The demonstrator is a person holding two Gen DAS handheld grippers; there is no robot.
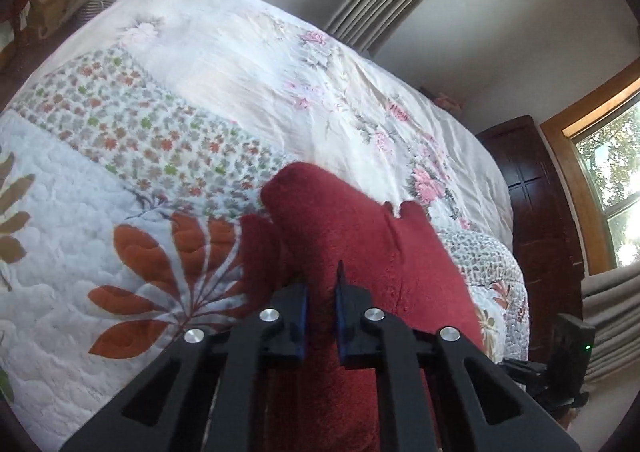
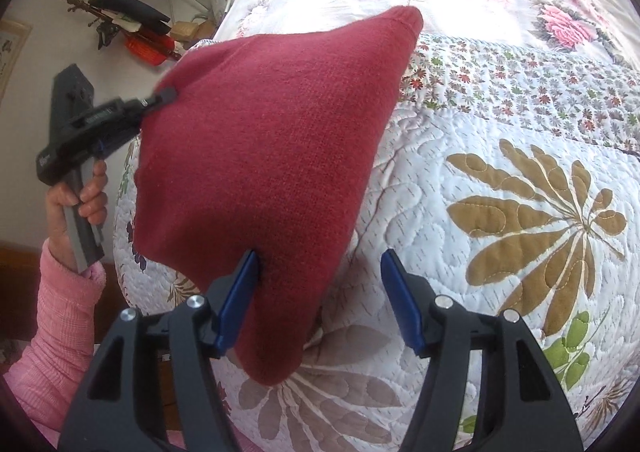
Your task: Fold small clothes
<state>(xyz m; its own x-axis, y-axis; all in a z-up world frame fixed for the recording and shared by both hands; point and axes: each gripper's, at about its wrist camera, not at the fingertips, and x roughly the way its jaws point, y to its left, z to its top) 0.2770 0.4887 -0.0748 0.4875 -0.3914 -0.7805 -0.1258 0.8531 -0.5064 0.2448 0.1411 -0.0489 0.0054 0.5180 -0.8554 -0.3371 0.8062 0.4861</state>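
A dark red knitted garment (image 2: 264, 155) hangs lifted above the bed, filling the centre and left of the right wrist view, its top corner reaching toward the upper middle of the frame and its lowest corner drooping to just above the quilt (image 2: 500, 211) at the lower centre. The left gripper (image 2: 160, 96) enters from the left edge of that view and pinches the garment's left edge, its fingers closed on the cloth; a hand (image 2: 76, 203) in a pink sleeve (image 2: 56, 332) grips its handle at the lower left. In the left wrist view the same gripper (image 1: 321, 292) sits at the lower centre, its blue-padded fingers (image 1: 341, 304) drawn close with only a narrow gap, red fabric (image 1: 360, 244) bunched between and beyond them and running up toward the middle of the frame. The right gripper (image 2: 318, 300) stands spread wide at the bottom of its own view: the left blue pad (image 2: 240, 292) touches the garment's lower edge, the right pad lies well apart over the quilt (nothing is clamped between them). The quilt shows large brown and rust leaf motifs, a band of small flowers, and pink roses toward the upper right. A dark wooden cabinet (image 1: 536, 203) stands at the right of the left wrist view, near a window (image 1: 612, 171).
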